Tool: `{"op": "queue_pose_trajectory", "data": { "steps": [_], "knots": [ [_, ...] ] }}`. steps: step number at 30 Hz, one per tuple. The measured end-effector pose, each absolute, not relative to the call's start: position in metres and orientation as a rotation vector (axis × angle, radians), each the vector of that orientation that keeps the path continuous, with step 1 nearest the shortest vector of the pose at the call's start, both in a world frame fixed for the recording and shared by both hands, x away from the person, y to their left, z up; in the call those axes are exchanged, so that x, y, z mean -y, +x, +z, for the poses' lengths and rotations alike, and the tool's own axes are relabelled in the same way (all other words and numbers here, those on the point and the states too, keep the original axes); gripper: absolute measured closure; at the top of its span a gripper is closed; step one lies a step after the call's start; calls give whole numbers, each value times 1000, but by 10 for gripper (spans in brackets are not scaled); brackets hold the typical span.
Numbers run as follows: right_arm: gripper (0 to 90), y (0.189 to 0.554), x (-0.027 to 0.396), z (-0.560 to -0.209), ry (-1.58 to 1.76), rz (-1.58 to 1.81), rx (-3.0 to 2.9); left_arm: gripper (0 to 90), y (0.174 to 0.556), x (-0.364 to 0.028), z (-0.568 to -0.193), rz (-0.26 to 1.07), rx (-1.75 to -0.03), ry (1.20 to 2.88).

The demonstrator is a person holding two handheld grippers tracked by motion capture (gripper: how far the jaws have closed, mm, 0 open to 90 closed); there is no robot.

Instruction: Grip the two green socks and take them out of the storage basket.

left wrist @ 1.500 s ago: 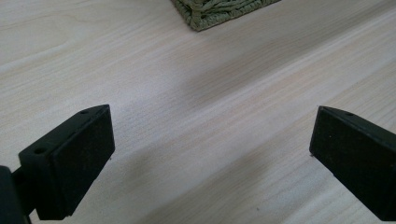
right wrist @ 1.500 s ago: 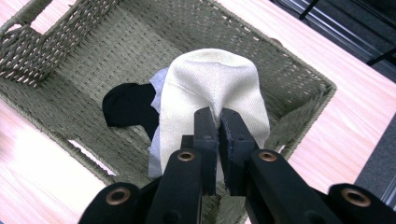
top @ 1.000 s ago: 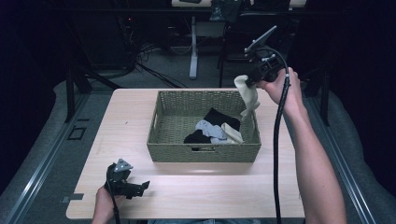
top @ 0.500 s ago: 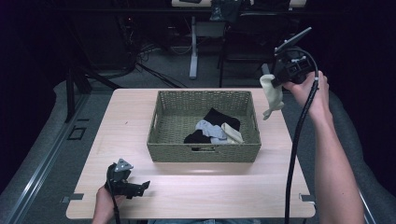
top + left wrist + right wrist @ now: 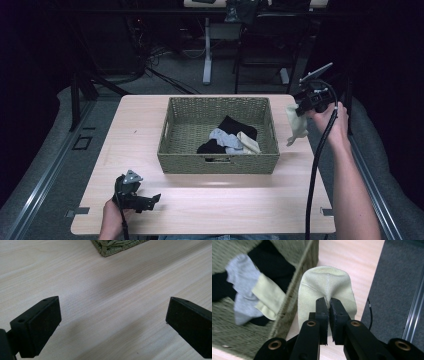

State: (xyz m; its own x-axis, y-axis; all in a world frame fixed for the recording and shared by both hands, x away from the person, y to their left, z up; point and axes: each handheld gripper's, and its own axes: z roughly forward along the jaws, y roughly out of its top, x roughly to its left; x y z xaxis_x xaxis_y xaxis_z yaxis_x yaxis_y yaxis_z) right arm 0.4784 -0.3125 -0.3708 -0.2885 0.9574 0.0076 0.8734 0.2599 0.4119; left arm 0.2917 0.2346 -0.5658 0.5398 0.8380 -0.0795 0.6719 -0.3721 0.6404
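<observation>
Cream sock (image 5: 325,287) hangs pinched in the right gripper (image 5: 329,305), out beside the basket (image 5: 170,150) over the table (image 5: 215,205); more socks (image 5: 227,140) wait inside. Left gripper (image 5: 150,199) rests spread apart, holding nothing.

Cream sock (image 5: 325,286) between black jaws; olive woven basket (image 5: 218,163); black, grey, cream socks (image 5: 228,140) inside; pale wood table (image 5: 200,205).

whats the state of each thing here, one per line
cream sock: pinched, hanging beside the basket, outside it
right tongs: shut on cream sock
left tongs: open, holding nothing, low over the table
wicker basket: upright, holds black, grey and cream socks
table: bare in front
</observation>
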Motion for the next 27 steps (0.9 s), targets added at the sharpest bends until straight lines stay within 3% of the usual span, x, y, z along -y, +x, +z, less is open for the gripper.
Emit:
{"op": "queue_pose_trajectory", "data": {
  "steps": [14,21,22,23,25,26,27],
  "knots": [
    [855,496,321,-465,1857,400,-2329,2,292,-234,-566,340,-1216,2155],
    [839,502,323,-494,1921,388,-2321,2,292,-235,-566,337,-1213,2158],
    [823,503,324,-497,1921,371,-2330,2,292,-234,-566,342,-1215,2155],
    [741,503,324,-500,1936,372,-2307,2,292,-235,-566,337,-1214,2159],
    [710,503,325,-499,1930,364,-2301,2,292,-235,-566,339,-1215,2157],
    [616,502,324,-494,1912,390,-2288,2,292,-235,-566,339,-1214,2157],
    [616,502,324,-494,1912,390,-2288,2,292,-235,-566,339,-1214,2157]
  ]
}}
